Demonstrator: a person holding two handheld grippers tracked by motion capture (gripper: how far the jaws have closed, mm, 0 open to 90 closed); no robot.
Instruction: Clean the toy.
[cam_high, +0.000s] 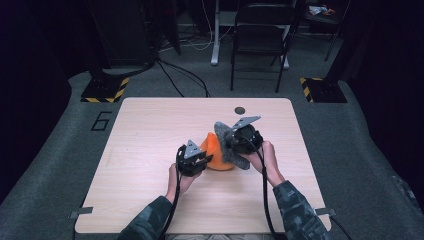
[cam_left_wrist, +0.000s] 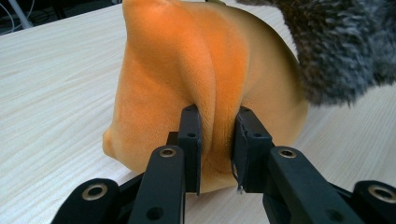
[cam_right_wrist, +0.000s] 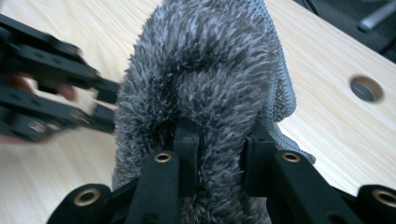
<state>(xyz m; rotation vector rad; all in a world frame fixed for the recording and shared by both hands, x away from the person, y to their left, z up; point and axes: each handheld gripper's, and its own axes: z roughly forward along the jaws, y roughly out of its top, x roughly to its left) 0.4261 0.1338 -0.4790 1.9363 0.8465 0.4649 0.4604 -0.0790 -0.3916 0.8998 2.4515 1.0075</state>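
An orange plush piece (cam_high: 216, 153) rests on the wooden table (cam_high: 150, 130) near its middle. My left gripper (cam_high: 196, 161) is shut on a fold of this orange plush (cam_left_wrist: 205, 79), with the pinched ridge standing between both jaws. My right gripper (cam_high: 241, 141) is shut on a fluffy grey cloth (cam_high: 229, 142), lifted just right of the orange plush. In the right gripper view the grey cloth (cam_right_wrist: 205, 88) bulges up between the jaws and hides the orange plush. The grey cloth (cam_left_wrist: 341, 46) hangs at the upper right of the left gripper view. The left gripper (cam_right_wrist: 51, 88) shows blurred at the left.
A small dark round hole (cam_high: 240, 110) sits near the table's far edge (cam_right_wrist: 366, 88). A black folding chair (cam_high: 262, 35) and cables stand on the carpet beyond the table. Yellow-black striped stand bases (cam_high: 105, 89) flank the far corners.
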